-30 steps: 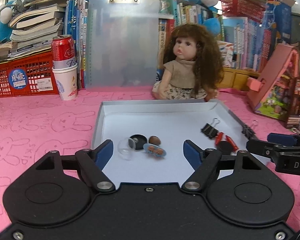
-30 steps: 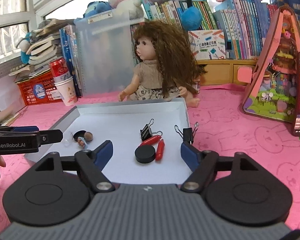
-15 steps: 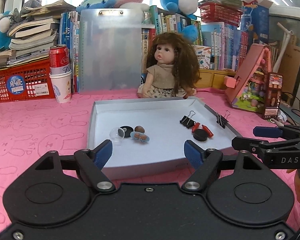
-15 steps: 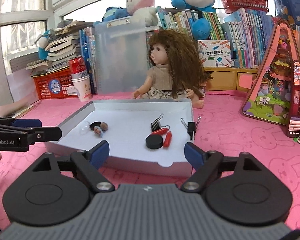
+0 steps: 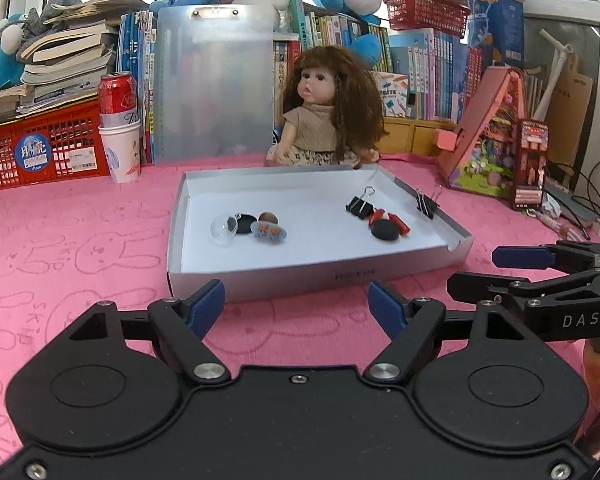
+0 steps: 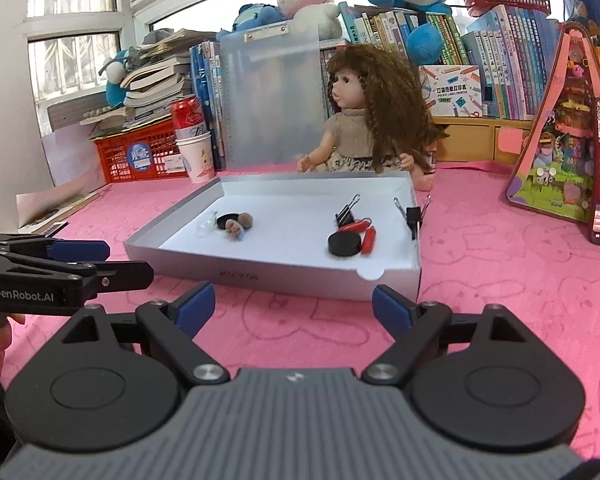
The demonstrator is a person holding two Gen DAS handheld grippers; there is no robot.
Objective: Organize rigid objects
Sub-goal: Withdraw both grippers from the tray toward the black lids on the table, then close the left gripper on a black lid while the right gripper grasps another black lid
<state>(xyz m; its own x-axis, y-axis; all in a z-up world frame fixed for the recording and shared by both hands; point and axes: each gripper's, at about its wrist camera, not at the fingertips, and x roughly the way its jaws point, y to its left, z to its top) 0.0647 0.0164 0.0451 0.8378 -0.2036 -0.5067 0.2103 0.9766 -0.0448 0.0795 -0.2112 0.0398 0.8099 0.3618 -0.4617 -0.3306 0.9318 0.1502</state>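
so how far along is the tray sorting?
Looks done: two clusters in the tray, round pieces around the clear dome, clips by the black disc. In hand: nothing; left gripper and right gripper open, short of it. Left: possibly nothing.

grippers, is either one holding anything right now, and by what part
Nothing is held. The left gripper and the right gripper both stand open over the pink cloth, short of the tray, with nothing between their fingers.
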